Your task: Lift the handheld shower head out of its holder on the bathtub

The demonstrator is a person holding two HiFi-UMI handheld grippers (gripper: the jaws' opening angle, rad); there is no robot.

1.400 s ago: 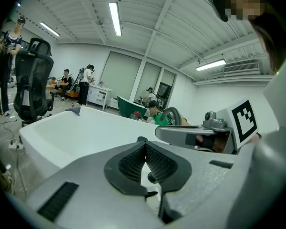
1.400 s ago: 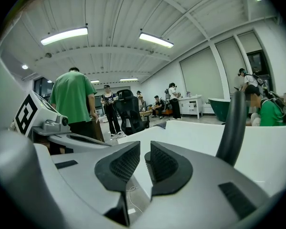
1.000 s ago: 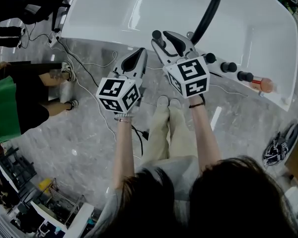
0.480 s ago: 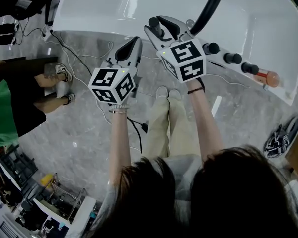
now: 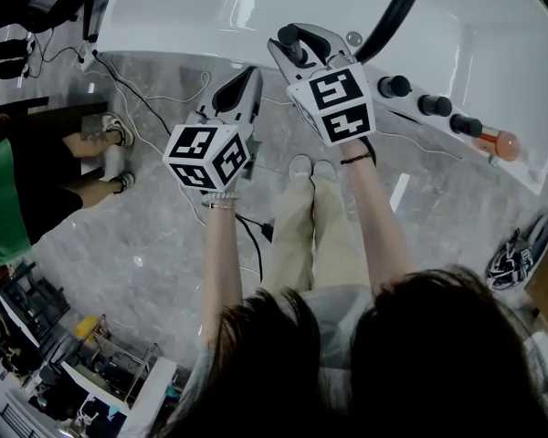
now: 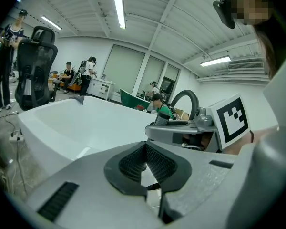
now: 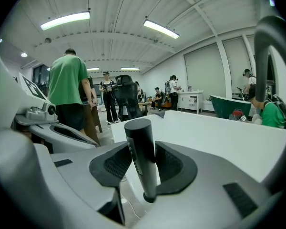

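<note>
The handheld shower head (image 7: 140, 161) stands upright as a black cylinder between the jaws of the right gripper (image 7: 143, 146). The jaws are spread wide and closing in, with a pad close on either side of it, but no firm squeeze shows. In the head view the shower head (image 5: 289, 36) is at the near rim of the bathtub (image 5: 192, 7), with the right gripper (image 5: 301, 36) reaching over that rim around it. The left gripper (image 5: 249, 78) hangs just beside it, to its left and over the floor outside the tub. Its jaws are drawn together at the tips on nothing, as the left gripper view shows (image 6: 144, 147). The bathtub is white and glossy, and its bare inner wall fills the far side in both gripper views (image 6: 76, 123) (image 7: 219, 132). One black curved spout (image 5: 397, 12) rises from the rim just right of the shower head. Three black knobs (image 5: 429, 105) follow it in a row along the rim, then one small orange object (image 5: 498, 142). The floor (image 5: 119, 245) is grey and marbled, with cables (image 5: 137, 99) trailing across it. A bystander in green (image 5: 0, 208) stands at the left. The room is a large white hall with strip lights (image 7: 64, 20) on a ribbed ceiling. A black office chair (image 6: 35, 66) and several people are farther back.
</note>
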